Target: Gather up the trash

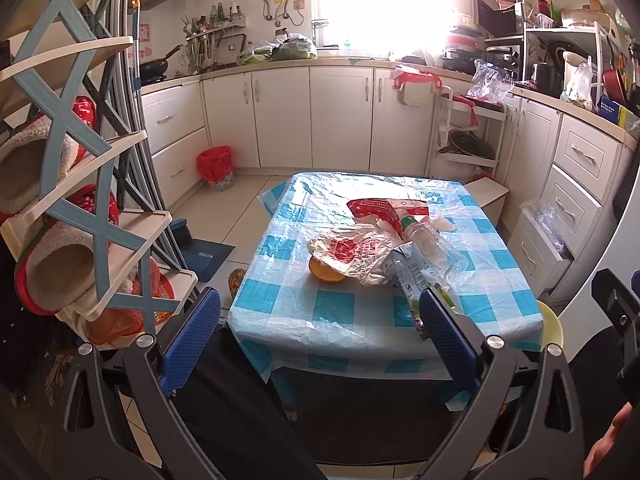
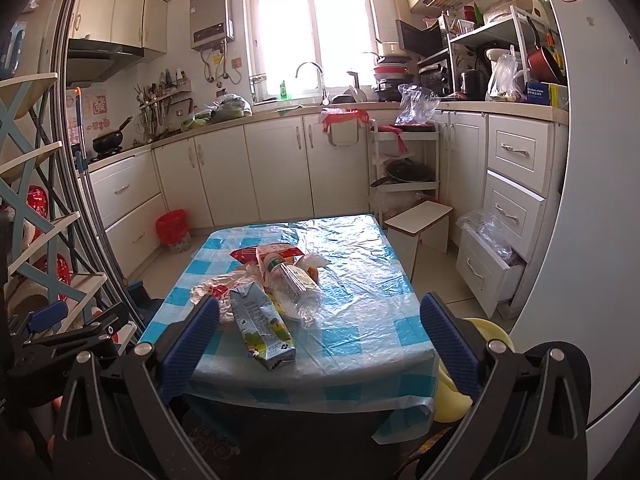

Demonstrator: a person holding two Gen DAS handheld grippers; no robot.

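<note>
Both grippers, left gripper and right gripper, hover wide and empty before the table. Nothing collected yet; the milk carton lies nearest, demanding a reach-and-close, probably by the right.

1. I see a low table covered with a blue-and-white checked cloth under a clear plastic sheet.
2. A flattened drink carton lies nearest my edge, pointing toward me.
3. A crushed clear plastic bottle with a green cap lies just beside it, touching.
4. A crumpled white bag with red print partly covers an orange fruit.
5. Behind them lies a red packet.
</note>
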